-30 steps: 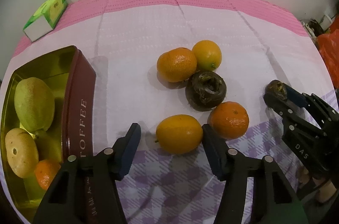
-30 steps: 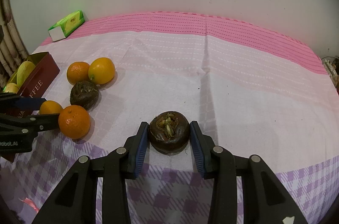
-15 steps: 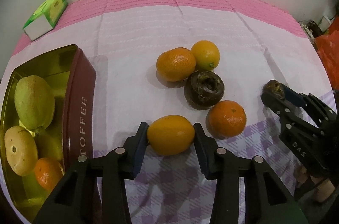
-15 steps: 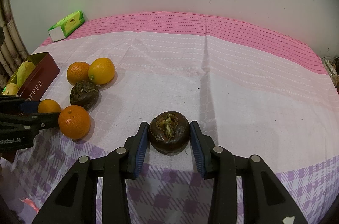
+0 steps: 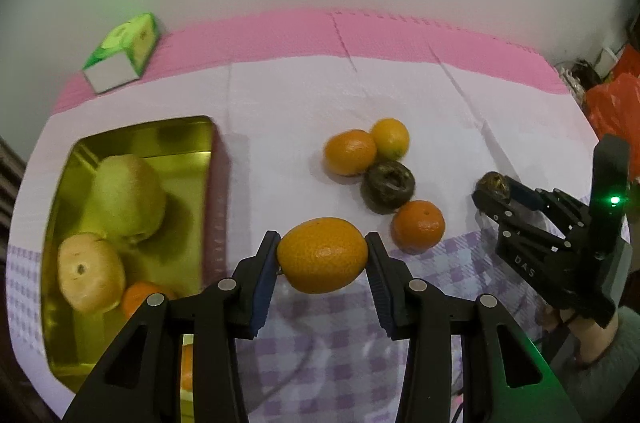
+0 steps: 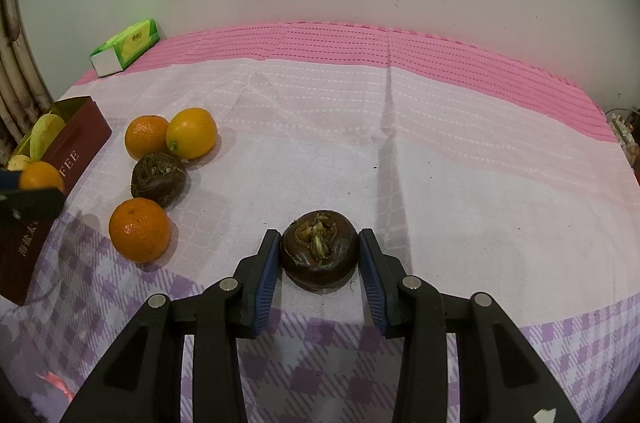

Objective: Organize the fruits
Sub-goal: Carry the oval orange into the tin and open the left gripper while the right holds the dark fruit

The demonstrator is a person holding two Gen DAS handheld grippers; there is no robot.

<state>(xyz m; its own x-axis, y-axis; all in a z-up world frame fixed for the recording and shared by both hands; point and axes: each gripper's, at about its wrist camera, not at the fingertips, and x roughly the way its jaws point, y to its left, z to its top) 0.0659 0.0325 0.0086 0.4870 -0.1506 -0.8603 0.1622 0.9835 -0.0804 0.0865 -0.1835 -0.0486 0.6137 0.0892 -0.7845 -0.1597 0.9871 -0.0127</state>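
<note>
While the left tongs (image 5: pixel 322 255) pinch the orange (image 5: pixel 322 254) just right of the tin (image 5: pixel 132 139) and the right tongs (image 6: pixel 319 257) clamp a dark fruit (image 6: pixel 319 250), that round orange could slip out before reaching the tin.

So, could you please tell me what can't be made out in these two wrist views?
- Left wrist view: the small orange in the gold tin is partly hidden behind the left gripper.
- Right wrist view: the tin's red side lettering is cut off by the left gripper's dark tip.
- Both views: print on the green tissue box is too small to read.
</note>
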